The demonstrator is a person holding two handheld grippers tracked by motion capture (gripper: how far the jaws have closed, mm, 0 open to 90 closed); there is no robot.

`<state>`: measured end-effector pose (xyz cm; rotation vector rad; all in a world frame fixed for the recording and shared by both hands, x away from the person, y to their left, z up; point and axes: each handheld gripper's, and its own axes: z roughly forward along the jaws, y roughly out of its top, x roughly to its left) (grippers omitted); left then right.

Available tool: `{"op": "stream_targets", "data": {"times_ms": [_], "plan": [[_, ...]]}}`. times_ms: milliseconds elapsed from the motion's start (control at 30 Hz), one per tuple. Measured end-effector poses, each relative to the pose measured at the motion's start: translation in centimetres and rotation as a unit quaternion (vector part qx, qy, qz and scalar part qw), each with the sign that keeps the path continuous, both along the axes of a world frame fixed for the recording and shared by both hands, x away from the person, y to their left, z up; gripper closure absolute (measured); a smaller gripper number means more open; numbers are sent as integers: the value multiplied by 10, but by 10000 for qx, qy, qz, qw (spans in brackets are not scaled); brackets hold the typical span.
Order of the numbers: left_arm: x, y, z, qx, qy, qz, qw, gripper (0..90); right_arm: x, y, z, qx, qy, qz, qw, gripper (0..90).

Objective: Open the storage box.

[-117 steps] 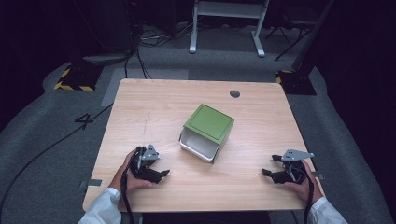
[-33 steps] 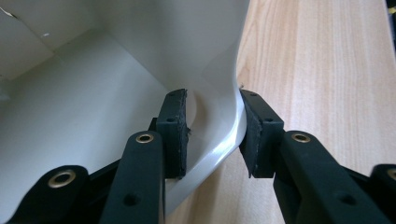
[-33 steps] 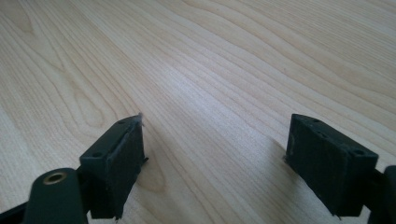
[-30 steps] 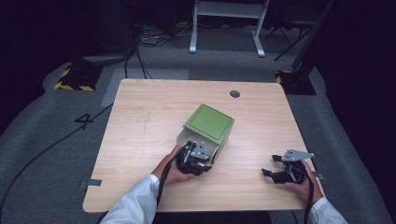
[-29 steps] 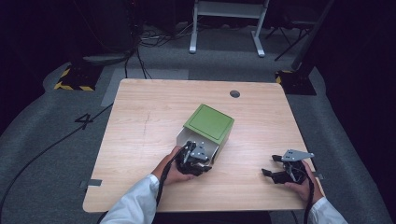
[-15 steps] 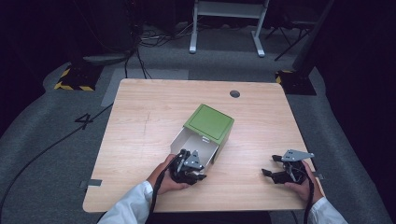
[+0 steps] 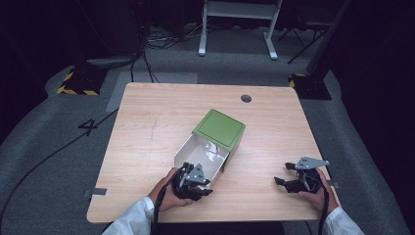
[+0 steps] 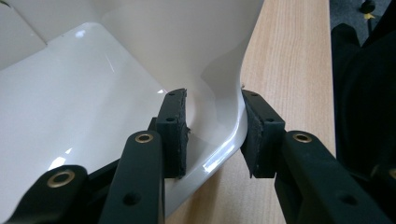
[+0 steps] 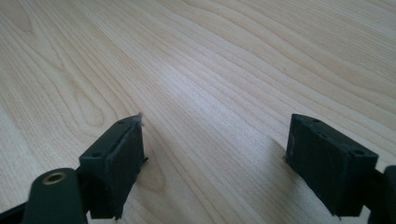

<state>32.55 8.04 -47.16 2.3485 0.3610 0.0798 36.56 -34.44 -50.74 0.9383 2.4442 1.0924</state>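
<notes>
A box with a green top [image 7: 219, 128] sits at the middle of the wooden table [image 7: 147, 122]. A white drawer [image 7: 203, 155] sticks out of it toward the near edge. My left gripper [image 7: 203, 182] is at the drawer's front. In the left gripper view it [image 8: 215, 133] is shut on the glossy white front wall [image 8: 224, 84], with one pad inside the drawer and one outside. My right gripper [image 7: 288, 176] rests low over the table near the front right corner, apart from the box. Its jaws [image 9: 215, 158] stand open over bare wood.
A small round dark hole [image 7: 246, 98] lies in the tabletop behind the box. Around the table the floor is dark, with cables and a white stand's legs [image 7: 235, 29] at the back. A yellow-and-black striped block [image 7: 78, 83] lies on the floor at far left.
My left hand came from the table's front left to the box, took hold of the drawer front and pulled it toward the near edge. The right gripper stayed put.
</notes>
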Motion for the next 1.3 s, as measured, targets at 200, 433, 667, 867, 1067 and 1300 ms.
{"op": "stream_targets", "data": {"times_ms": [200,433,667,867,1067,1300], "plan": [[-2,0,0,-1,21,-6,10000,645,0,0,0,0,1,-1,10000,193],[-5,3,-1,-25,69,-19,10000,639,0,0,0,-3,2,-1,10000,193],[-11,8,-2,-44,127,-18,9999,631,0,0,0,1,3,-2,10000,193],[-13,9,-4,-10,160,-49,9999,618,0,0,0,0,2,0,10000,193],[-13,8,-4,77,55,-9,10000,524,0,0,0,1,3,-3,10000,193],[-18,18,10,-256,-110,368,9989,195,0,0,0,1,2,-1,10000,193]]}}
